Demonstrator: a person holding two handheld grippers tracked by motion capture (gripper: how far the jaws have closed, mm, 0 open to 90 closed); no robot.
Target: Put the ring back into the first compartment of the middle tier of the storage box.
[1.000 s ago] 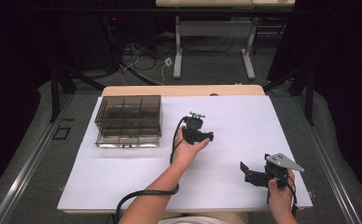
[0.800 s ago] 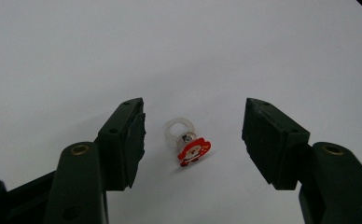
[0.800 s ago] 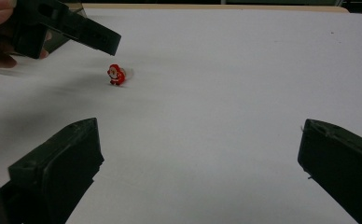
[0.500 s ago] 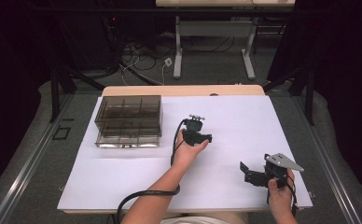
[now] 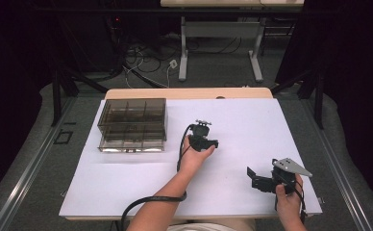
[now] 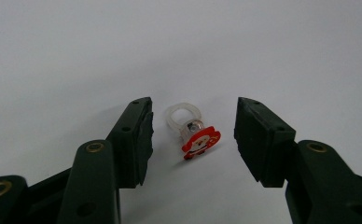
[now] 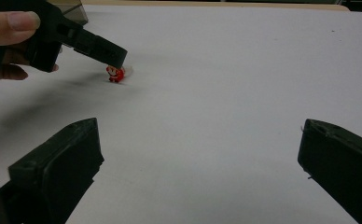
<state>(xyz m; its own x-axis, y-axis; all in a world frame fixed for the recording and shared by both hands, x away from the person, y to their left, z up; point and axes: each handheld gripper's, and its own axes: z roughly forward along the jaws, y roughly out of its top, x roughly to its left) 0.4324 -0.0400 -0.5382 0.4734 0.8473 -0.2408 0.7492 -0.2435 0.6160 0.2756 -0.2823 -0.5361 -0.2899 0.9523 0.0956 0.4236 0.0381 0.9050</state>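
Left claw [image 6: 193, 135]: jaws wide apart, nothing held, lowered close to the desk [image 5: 252, 120] near its middle, poised over the ring [image 6: 191, 132]. Ring: clear plastic band with a red-and-white Santa face, lying on its side on the white sheet, squarely between the two pads but touching neither, a little nearer the pad seen at left in the left gripper view. Seen from the right gripper view as a small red spot [image 7: 116, 73] just under the left claw's [image 7: 109, 58] tip. Step judged in hand: closing on the ring. Best done by settling the pads down to the sheet, centring so both meet the ring together, then closing slowly; band small and probably slippery, apt to skid or pop out if one pad arrives first. Grip across the Santa face and band likely steadier than across the thin loop alone. Right claw [image 5: 254, 177]: jaws wide, empty, hovering near the desk's front right, well apart from the ring. Organizer box [image 5: 132, 124]: smoky, compartmented, at far left of the sheet, clear of both claws.
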